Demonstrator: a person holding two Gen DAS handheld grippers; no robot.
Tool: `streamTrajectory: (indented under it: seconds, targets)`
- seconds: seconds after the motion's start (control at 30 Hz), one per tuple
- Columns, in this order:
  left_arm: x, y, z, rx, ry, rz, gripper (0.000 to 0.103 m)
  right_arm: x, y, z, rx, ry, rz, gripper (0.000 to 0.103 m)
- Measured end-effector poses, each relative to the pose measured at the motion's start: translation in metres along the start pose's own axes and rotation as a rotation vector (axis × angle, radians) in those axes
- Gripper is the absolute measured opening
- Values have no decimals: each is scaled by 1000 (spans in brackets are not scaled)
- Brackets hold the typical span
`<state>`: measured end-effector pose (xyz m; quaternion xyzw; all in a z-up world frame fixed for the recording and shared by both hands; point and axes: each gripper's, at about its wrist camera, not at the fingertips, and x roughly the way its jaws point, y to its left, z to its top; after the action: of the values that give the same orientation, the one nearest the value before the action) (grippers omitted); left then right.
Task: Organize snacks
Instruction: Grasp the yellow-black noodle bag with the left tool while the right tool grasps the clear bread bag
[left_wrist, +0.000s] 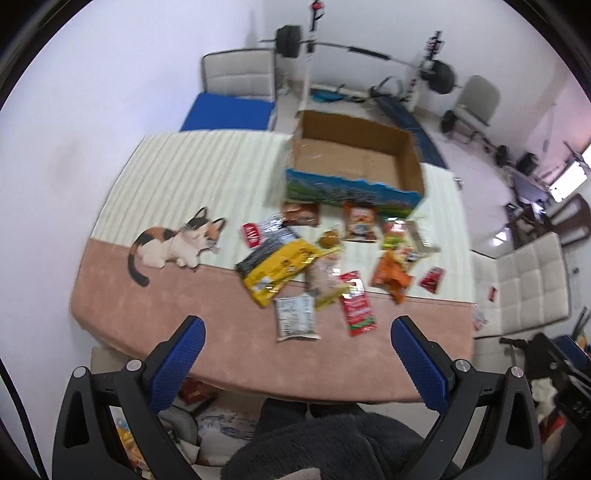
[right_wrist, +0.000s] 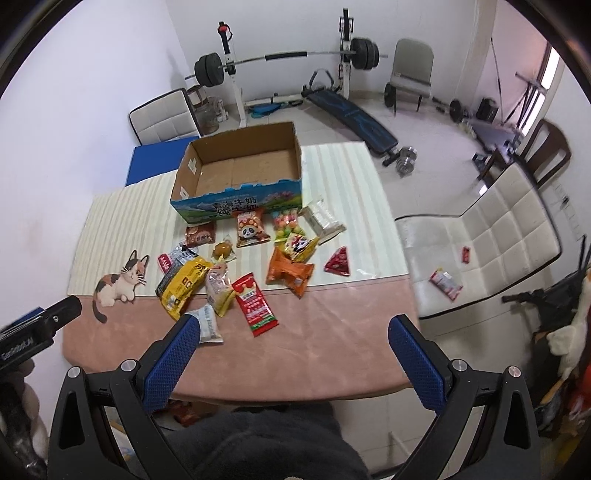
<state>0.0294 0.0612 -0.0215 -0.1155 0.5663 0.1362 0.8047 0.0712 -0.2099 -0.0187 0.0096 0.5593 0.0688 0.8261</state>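
Left hand-held gripper (left_wrist: 297, 334): spread wide, holding nothing, hovering over the near pink edge of the bench (left_wrist: 229, 354).
Right hand-held gripper (right_wrist: 291, 332): also wide apart and empty, above the same near edge; its left blue finger (right_wrist: 168, 363) overlaps the view of a white packet (right_wrist: 209, 325).
Near bench strip: the pink band in front of both grippers is bare apart from the white packet and the lower end of a red sachet (right_wrist: 255, 305).
Snack pile: mid-bench, between the pink band and the box; a yellow bag (right_wrist: 181, 282), an orange packet (right_wrist: 290, 273), a red triangular packet (right_wrist: 338, 263), a panda-print packet (right_wrist: 251, 228), a brown packet (right_wrist: 200, 235) and a clear bag of coloured sweets (right_wrist: 286, 221) lie loose, several overlapping.
Cardboard box (right_wrist: 240, 168): open-topped, at the far side of the bench, just behind the snacks; its inside shows only bare cardboard floor.
Left room: open striped cloth and a cat print (right_wrist: 118, 282) left of the pile.
Right edge: a white chair (right_wrist: 480, 251) stands beside the bench, with two small packets on its seat.
Far: weight bench and barbell rack (right_wrist: 288, 59) on the floor beyond.
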Motion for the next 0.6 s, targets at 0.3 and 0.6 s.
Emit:
streamTrajectory:
  seconds: [0.3,0.6]
  targets:
    - [113,26,17,77,89,113,103,151,7,18,58,234,83,103]
    - [253,19,35,369,245,148,102,283,50,7,-15,404,60,103]
